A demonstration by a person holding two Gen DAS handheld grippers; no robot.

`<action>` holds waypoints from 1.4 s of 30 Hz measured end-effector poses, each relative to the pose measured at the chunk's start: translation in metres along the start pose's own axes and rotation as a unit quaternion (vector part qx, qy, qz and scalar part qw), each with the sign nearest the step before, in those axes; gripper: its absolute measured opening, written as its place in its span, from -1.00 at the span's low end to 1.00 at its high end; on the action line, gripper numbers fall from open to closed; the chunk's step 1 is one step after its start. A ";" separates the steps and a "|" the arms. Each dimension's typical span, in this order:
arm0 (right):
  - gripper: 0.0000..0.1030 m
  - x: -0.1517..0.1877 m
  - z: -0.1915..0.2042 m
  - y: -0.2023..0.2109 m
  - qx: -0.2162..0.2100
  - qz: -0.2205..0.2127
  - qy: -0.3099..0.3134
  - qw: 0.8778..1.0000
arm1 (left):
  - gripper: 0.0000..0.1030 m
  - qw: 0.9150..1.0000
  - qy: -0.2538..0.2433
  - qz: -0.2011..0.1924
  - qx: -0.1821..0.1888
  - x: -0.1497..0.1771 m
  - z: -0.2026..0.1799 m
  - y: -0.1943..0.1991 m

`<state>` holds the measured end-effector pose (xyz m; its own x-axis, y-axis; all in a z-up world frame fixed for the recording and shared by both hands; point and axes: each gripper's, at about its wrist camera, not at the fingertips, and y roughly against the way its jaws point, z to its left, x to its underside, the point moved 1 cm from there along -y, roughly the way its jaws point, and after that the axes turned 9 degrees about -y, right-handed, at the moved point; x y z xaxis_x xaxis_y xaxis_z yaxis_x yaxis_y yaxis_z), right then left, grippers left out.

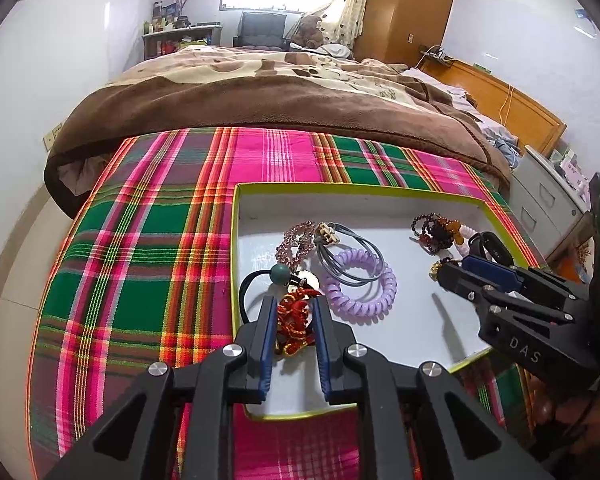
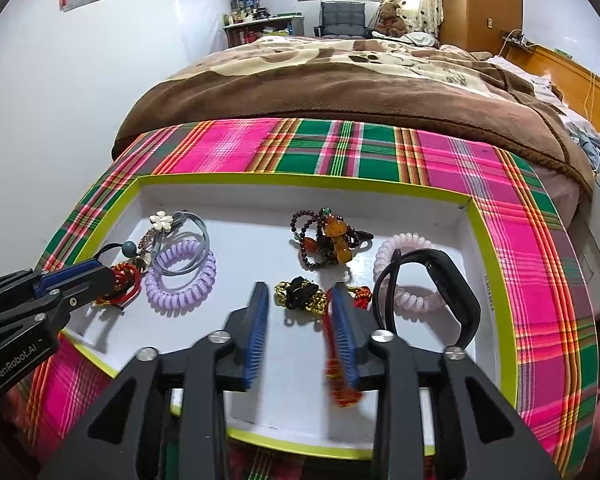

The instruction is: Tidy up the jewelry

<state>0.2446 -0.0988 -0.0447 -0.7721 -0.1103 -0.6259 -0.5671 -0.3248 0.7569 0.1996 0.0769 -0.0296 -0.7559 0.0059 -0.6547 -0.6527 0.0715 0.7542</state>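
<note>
Fingers apart on both; black band (image 2: 452, 292) whole only in right view.

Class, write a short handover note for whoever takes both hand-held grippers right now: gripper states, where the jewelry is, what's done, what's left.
Left hand-held gripper: red knotted ornament between its pads; whether they pinch it is unclear.
Right hand-held gripper: open, a blurred red tassel along one finger, black-and-gold charm just ahead of the tips.
Everything lies in the green-rimmed box: purple coil tie, bead bracelets, pink coil tie, black wristband.
Done: all pieces seem boxed.
Left: probably release, withdraw, tidy the clusters.
</note>
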 end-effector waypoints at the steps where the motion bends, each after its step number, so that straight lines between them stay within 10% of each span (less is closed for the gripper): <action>1: -0.22 0.001 0.001 0.001 -0.002 -0.001 0.001 1.000 | -0.60 1.000 0.001 -0.001 0.002 0.001 0.001 0.002; 42: 0.02 0.073 -0.008 0.109 0.030 -0.084 -0.041 0.995 | -0.38 0.996 -0.009 -0.052 -0.066 0.054 -0.060 0.091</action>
<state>0.1287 -0.1501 -0.0093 -0.6841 0.0189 -0.7292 -0.7047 -0.2755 0.6539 0.0967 0.0237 0.0068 -0.6837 0.0230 -0.7294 -0.7292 -0.0591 0.6817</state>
